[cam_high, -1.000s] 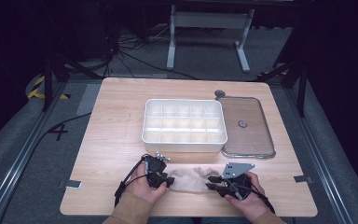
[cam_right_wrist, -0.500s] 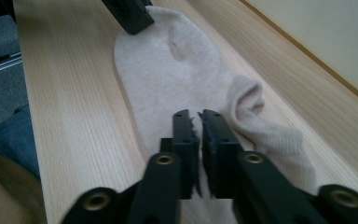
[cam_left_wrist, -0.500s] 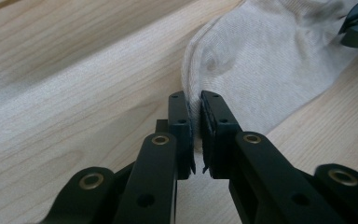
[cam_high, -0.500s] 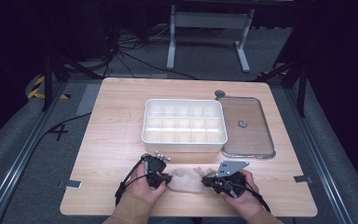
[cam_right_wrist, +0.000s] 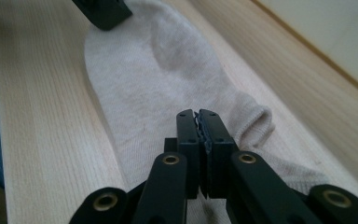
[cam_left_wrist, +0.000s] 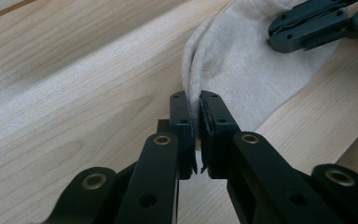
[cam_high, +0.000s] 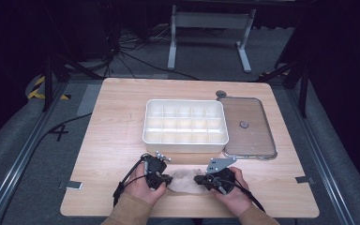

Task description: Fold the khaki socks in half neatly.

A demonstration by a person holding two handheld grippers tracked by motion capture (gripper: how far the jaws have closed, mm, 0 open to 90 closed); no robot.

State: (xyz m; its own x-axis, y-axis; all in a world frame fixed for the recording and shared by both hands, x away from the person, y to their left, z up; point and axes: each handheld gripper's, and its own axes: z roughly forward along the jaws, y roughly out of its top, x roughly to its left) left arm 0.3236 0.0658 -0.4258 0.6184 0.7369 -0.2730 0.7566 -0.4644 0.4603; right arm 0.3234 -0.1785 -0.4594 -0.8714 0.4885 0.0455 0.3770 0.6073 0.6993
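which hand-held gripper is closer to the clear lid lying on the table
Right. The right hand-held gripper sits just front-left of the clear lid; the left hand-held gripper is farther left, across the sock.

One sock (cam_high: 183, 181); one divided tray (cam_high: 185, 123); one lid (cam_high: 247, 126); two tools.

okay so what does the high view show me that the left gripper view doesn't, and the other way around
High view alone: the white divided box, the clear lid lying beside it on the table, both hands, and the right gripper at the sock's other end.
Left gripper view alone: the left gripper pinching a raised fold of the sock's edge, and the knit up close.
Both: the pale sock flat on the wood, with a gripper at each end.
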